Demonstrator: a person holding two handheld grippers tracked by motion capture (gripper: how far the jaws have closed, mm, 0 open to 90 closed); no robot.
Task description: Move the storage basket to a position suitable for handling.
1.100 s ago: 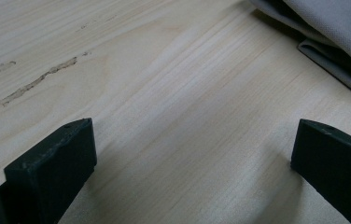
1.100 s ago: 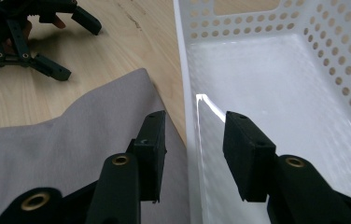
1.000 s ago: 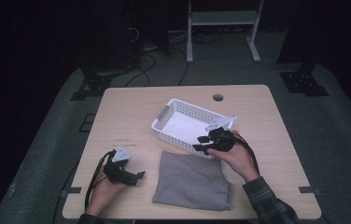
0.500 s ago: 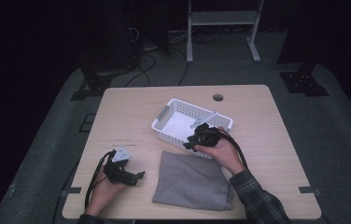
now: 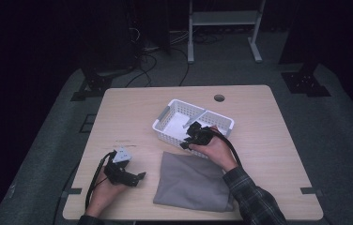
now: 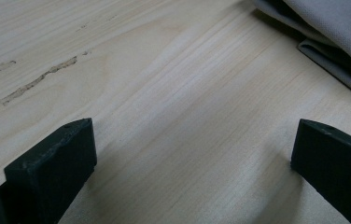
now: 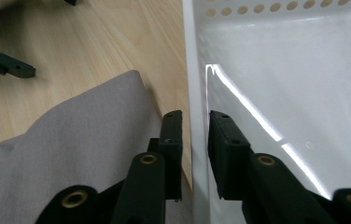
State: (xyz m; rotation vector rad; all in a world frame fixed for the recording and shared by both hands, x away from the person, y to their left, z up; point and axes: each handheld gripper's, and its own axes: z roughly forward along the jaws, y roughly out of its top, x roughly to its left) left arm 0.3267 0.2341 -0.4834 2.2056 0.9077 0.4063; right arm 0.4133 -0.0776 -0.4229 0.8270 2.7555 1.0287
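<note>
My left gripper (image 5: 137,177) rests near me on the table (image 5: 268,140), jaws wide apart and empty, left of the grey cloth (image 5: 191,183). Farther off, my right gripper (image 7: 196,128) has been closing astride the white basket's (image 5: 167,121) near wall.

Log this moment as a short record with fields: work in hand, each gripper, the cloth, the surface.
work in hand: right gripper straddles the near wall of the white basket, one jaw inside, one outside
right gripper: jaws have just been closing on the wall; contact unclear
left gripper: open, over bare table, holding nothing
cloth: grey folded cloth lies flat beside the basket
surface: light wooden table
</note>
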